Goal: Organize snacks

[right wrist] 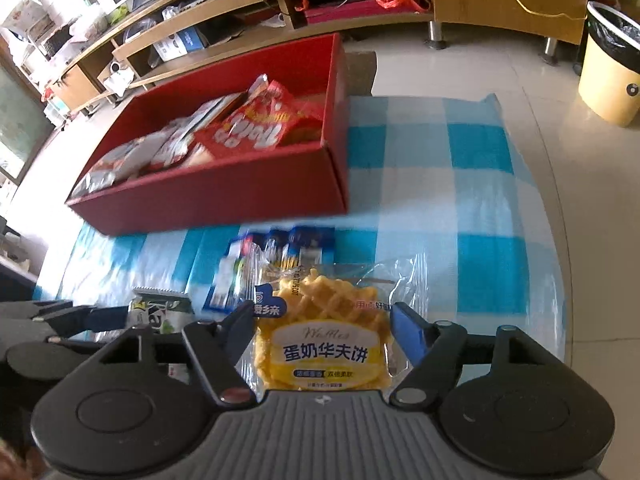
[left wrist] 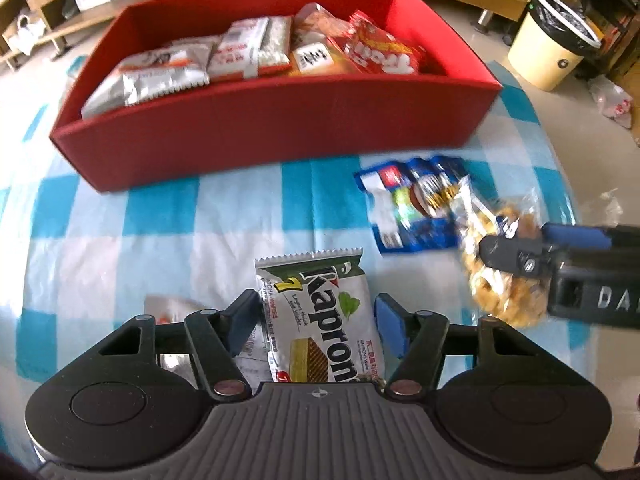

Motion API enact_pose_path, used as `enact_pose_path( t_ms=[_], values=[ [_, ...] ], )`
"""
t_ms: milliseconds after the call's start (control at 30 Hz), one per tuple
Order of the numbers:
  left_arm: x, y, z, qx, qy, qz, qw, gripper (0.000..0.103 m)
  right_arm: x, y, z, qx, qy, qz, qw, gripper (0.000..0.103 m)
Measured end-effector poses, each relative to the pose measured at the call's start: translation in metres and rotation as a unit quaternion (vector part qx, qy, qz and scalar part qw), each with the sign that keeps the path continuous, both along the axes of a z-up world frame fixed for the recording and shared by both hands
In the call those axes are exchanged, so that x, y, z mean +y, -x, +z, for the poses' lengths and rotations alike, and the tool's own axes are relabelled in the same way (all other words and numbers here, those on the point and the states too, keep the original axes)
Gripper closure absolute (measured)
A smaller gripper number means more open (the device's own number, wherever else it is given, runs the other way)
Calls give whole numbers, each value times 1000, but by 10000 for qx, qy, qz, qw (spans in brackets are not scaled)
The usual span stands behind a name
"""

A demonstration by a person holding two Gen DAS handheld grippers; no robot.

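Two grippers over a blue-checked cloth [left wrist: 160, 208]. Left gripper [left wrist: 316, 312]: jaws partly open, straddling one wafer packet [left wrist: 320, 320]; whether the pads press it I cannot tell. Right gripper [right wrist: 324, 316]: jaws partly open around one waffle packet [right wrist: 324, 344]; grip likewise unclear. One blue packet [left wrist: 408, 204] lies ahead of both, partly under the waffle packet. One red box [left wrist: 280, 120], farther ahead, holds several snack packets. One small packet [left wrist: 176, 308] sits just left of the left gripper. One bin [right wrist: 612, 72] stands on the floor, far right.
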State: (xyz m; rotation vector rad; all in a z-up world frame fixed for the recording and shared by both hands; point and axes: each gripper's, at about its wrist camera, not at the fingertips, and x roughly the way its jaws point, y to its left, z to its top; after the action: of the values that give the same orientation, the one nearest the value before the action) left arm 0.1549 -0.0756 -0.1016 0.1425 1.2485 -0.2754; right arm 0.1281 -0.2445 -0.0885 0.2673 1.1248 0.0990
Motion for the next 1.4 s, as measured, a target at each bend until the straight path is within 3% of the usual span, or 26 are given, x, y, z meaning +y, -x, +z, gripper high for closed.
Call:
enact_pose_path(
  t_ms=[267,367,633,767,933,1200,1400],
  values=[
    [-4,34,-1,-21,-126,-262,9996,32,16,41,3,147,195,25,9997,33],
    [-4,43,0,-50,-167,-271,9995,30,20,48,2,151,482,59,9987,32],
    [7,61,-4,-144,-474,-50,9988,18,24,52,-15,373,795,57,9961,10],
    [10,63,-6,-33,-304,-26,9995,13,27,51,-20,417,835,56,9956,3],
    [4,64,-10,-143,-467,-139,9987,13,34,46,-26,590,1024,50,9930,1],
    [6,62,-10,-185,-456,-168,9986,13,31,47,-28,629,894,4,9940,1],
    [20,59,-7,-168,-200,-36,9997,13,16,46,-24,617,500,-161,9967,2]
  ],
)
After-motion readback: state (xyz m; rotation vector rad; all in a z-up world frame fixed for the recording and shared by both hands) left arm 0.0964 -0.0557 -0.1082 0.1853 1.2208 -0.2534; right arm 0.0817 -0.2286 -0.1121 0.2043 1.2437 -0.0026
